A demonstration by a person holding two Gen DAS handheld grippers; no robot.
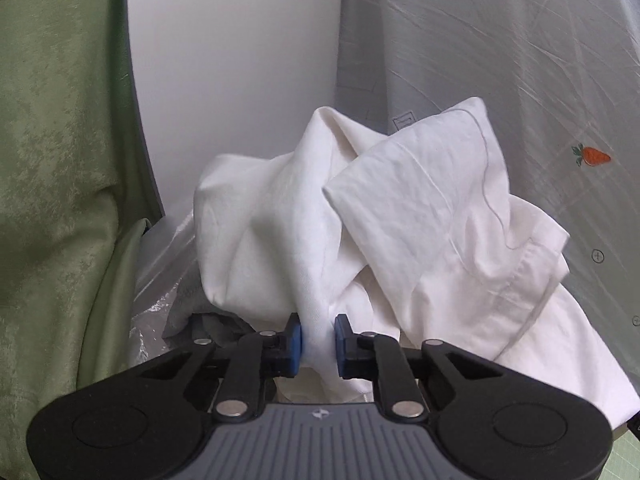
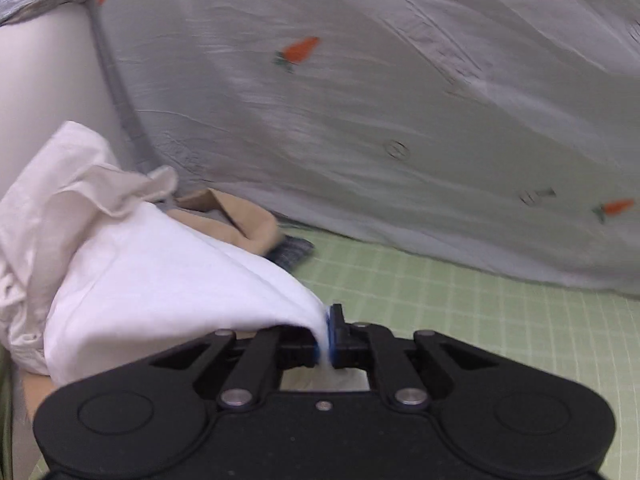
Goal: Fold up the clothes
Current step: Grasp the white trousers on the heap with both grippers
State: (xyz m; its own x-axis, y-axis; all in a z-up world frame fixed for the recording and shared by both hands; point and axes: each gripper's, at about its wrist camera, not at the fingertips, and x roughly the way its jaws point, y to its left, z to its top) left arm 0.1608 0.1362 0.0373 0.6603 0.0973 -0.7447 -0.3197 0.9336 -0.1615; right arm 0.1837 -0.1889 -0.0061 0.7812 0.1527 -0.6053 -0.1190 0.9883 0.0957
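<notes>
A crumpled white garment (image 1: pixel 384 216) fills the middle of the left wrist view, bunched and lifted. My left gripper (image 1: pixel 318 336) is shut on a gathered fold of it, the cloth pinched between the blue pads. In the right wrist view the same white garment (image 2: pixel 152 280) stretches from the left toward my right gripper (image 2: pixel 329 334), which is shut on a thin edge of it. How the cloth runs between the two grips is hidden by its own folds.
A grey sheet with small carrot prints (image 2: pixel 360 120) hangs behind as a backdrop. A green gridded mat (image 2: pixel 480 300) covers the surface. A tan garment (image 2: pixel 244 220) and a dark checked cloth (image 2: pixel 292 250) lie beyond the white one. Green fabric (image 1: pixel 52 160) and clear plastic (image 1: pixel 164 264) are at left.
</notes>
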